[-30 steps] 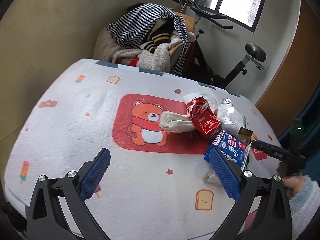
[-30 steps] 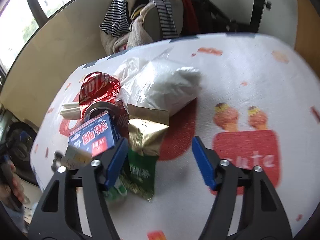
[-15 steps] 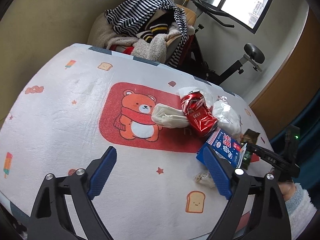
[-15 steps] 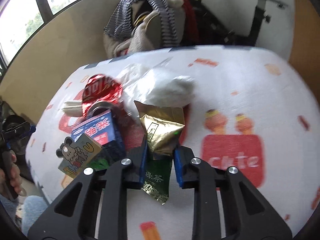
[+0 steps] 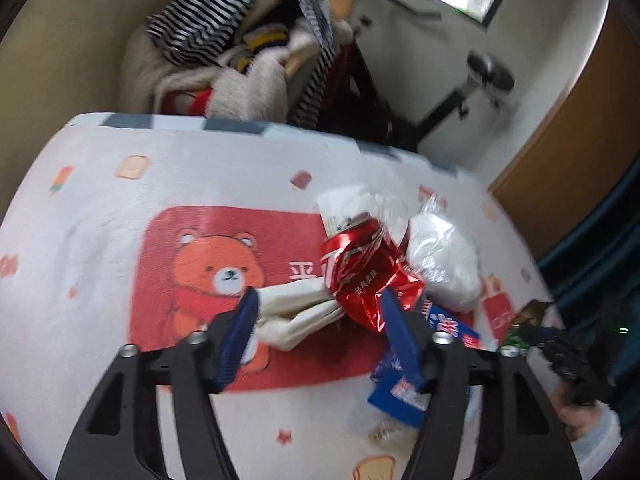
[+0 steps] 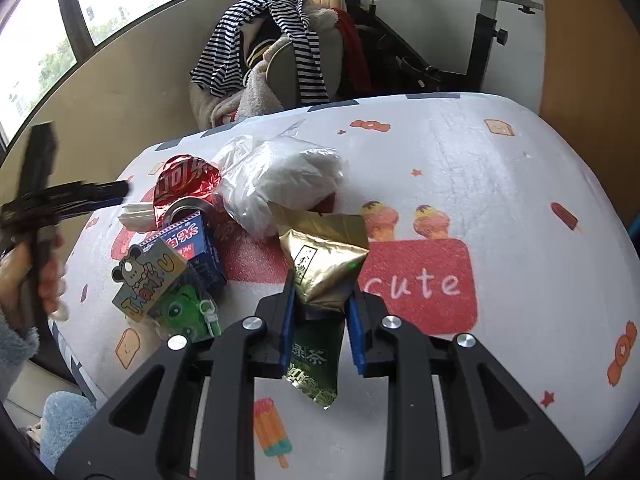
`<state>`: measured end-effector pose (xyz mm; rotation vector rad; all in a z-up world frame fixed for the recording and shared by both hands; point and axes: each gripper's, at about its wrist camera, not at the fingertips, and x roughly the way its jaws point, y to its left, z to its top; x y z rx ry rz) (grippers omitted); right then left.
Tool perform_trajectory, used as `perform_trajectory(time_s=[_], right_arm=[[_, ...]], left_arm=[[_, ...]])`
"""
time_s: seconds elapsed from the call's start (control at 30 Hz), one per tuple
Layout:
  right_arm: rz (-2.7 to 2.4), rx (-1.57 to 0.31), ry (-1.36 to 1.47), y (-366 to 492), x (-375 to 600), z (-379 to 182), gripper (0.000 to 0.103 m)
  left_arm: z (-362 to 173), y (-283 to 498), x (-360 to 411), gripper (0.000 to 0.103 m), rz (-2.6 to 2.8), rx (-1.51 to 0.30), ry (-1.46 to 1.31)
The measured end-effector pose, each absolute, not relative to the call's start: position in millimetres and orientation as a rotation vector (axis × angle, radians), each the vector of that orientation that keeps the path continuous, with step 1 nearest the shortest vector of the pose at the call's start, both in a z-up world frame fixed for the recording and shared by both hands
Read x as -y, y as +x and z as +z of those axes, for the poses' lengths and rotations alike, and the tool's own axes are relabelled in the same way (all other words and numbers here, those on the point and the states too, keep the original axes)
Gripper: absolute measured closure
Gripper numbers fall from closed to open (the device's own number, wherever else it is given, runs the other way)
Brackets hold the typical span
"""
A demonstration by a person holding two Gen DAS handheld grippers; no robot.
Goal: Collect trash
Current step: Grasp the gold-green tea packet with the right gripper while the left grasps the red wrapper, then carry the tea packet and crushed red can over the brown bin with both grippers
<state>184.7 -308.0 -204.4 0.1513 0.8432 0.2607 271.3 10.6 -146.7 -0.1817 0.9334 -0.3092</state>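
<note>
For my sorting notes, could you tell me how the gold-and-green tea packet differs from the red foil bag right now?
The tea packet is clamped in the right tool; the red foil bag lies free on the table. The tea packet is gold and green, the foil bag shiny red. Both are crinkled wrappers.

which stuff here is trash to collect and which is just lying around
Trash: gold tea packet, held in the right gripper; red foil wrapper; white paper wrapper, between the open left gripper's fingers; clear plastic bag; blue carton.

Lying about: striped clothes; exercise bike; mat.
</note>
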Motion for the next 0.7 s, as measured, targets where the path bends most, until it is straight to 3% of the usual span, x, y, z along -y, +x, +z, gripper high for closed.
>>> perform_trajectory(time_s=[0.1,0.37,0.7], right_arm=[[0.254,-0.849,0.147,181.0,314.7,-206.5,0.078],[0.265,-0.858,0.153,177.4,320.7,-214.8,0.078],[0.265,-0.856,0.153,172.4,318.9,-216.0,0.078]], left_arm=[[-159.1,290.2,11.6,0.06,-0.32,-0.96,-0.131],[-190.6,330.6,29.8,0.062,-0.301,-1.061,-0.13],[-193.0,332.8,22.7,0.065,-0.356,-1.026,-0.257]])
